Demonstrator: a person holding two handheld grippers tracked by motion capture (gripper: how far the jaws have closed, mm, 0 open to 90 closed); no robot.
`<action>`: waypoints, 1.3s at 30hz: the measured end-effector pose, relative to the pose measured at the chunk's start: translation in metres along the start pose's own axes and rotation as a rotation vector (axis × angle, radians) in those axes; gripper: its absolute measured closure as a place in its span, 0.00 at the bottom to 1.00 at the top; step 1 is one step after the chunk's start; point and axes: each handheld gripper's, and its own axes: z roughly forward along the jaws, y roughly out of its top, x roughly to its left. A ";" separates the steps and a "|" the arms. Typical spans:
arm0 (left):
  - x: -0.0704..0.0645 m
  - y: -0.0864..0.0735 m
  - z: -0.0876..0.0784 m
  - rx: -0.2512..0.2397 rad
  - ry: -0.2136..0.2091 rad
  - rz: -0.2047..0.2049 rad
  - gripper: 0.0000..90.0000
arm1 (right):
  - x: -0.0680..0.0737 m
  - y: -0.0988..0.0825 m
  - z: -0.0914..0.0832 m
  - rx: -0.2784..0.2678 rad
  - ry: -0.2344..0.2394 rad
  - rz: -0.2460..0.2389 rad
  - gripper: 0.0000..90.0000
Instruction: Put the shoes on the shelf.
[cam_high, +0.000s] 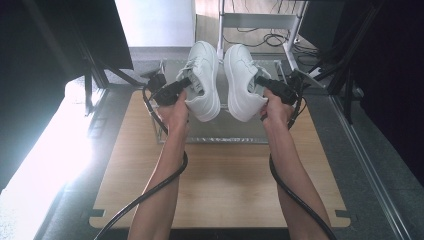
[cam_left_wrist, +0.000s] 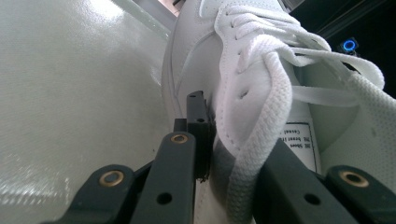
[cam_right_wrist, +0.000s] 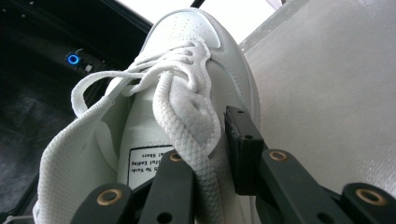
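Two white sneakers are held up side by side above the table. The left sneaker (cam_high: 202, 80) hangs from my left gripper (cam_high: 186, 81), which is shut on the side wall by its lace eyelets (cam_left_wrist: 243, 116), one jaw outside, one inside the shoe. The right sneaker (cam_high: 242, 82) is held the same way by my right gripper (cam_high: 260, 81), shut on its upper edge (cam_right_wrist: 196, 126) beside the tongue. Both shoes are tilted, toes pointing away and up, soles facing each other. White laces (cam_right_wrist: 116, 79) hang loose.
A clear plastic tray or box (cam_high: 220, 134) lies at the far end of the wooden tabletop (cam_high: 220, 185) beneath the shoes. Black monitors and stands flank the table. A metal frame with cables (cam_high: 260, 25) stands beyond. Black cables trail from both grippers along my forearms.
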 end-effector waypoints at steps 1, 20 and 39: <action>0.000 0.000 0.002 0.001 -0.002 -0.006 0.93 | -0.001 0.000 0.002 -0.001 -0.007 -0.001 0.90; -0.013 0.010 0.020 0.032 0.063 0.017 0.89 | 0.008 0.000 0.020 -0.007 -0.054 0.009 0.81; -0.024 0.011 0.033 0.101 0.043 0.068 0.59 | 0.017 0.000 0.030 0.032 -0.049 -0.039 0.55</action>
